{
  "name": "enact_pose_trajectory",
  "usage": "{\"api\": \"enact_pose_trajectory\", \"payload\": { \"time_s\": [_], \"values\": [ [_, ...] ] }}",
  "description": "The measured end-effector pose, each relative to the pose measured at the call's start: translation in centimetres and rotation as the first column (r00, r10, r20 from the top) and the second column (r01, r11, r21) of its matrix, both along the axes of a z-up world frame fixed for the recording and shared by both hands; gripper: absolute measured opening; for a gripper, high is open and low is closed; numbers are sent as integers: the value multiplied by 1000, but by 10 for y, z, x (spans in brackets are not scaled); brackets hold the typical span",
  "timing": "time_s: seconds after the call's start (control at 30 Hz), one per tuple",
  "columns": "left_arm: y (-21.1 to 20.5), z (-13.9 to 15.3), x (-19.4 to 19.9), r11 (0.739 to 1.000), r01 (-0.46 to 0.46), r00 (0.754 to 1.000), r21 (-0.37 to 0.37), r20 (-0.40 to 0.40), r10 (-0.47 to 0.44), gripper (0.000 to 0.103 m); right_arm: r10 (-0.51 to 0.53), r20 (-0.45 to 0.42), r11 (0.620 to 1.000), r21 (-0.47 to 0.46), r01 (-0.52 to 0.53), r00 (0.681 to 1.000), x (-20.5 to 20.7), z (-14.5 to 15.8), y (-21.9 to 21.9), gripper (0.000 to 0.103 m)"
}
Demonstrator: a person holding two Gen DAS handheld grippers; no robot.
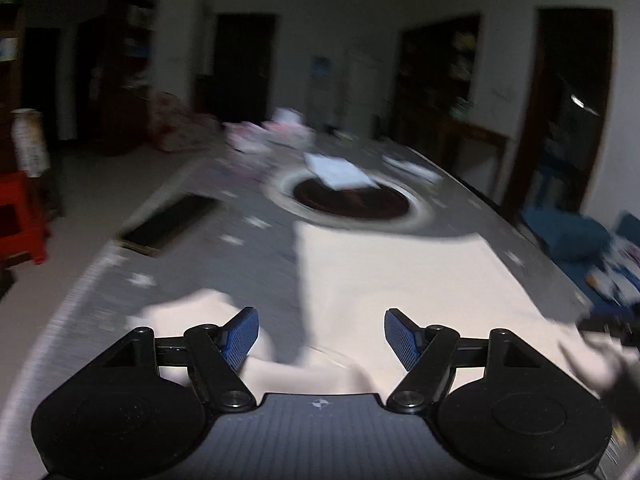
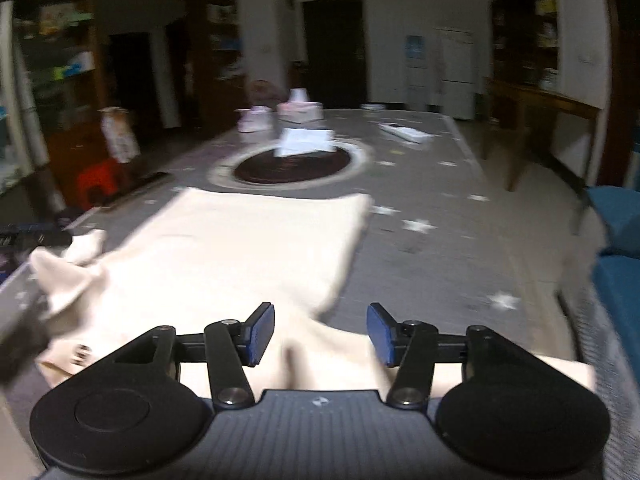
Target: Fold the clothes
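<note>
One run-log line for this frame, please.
step: fold clothes | left gripper: open, empty | right gripper: open, empty | cream garment: flat on table, sleeve bunched

The desk carries a grey cloth printed with white stars. A cream garment lies spread at its near edge. A dark round mat sits mid-desk, white paper on it. Pink boxes stand toward the far edge.

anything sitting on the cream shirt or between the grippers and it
Nothing visible. The cream garment lies bare on the star-patterned table cover, directly under the open left gripper and right gripper. The white papers lie farther back, off the cloth.
</note>
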State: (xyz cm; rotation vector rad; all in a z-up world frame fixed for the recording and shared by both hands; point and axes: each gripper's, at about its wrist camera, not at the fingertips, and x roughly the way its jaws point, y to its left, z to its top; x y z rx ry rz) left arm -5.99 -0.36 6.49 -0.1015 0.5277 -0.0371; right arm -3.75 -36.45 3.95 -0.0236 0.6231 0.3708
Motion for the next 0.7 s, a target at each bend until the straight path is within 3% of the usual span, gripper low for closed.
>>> {"api": "enact_pose_trajectory", "payload": {
  "time_s": [0.1, 0.27, 0.53, 0.57, 0.7],
  "values": [
    [28, 2, 1, 993, -119, 993, -9, -6, 119, 73, 57, -7, 998, 10, -57, 998, 4, -3, 20, 53],
    [65, -14, 20, 968, -252, 964, -11, -97, 250, 71, 115, -38, 993, -1, -115, 993, 6, -16, 43, 53],
    [75, -43, 55, 970, -238, 956, 58, -164, 244, 63, 138, -65, 990, -12, -139, 988, 7, -28, 55, 58],
    [75, -45, 57, 971, -233, 956, 59, -168, 240, 54, 137, -66, 990, -10, -138, 988, 8, -29, 55, 59],
    [72, -50, 61, 978, -197, 967, 72, -152, 206, 40, 138, -68, 990, -10, -139, 988, 9, -30, 57, 62]
  ]
}}
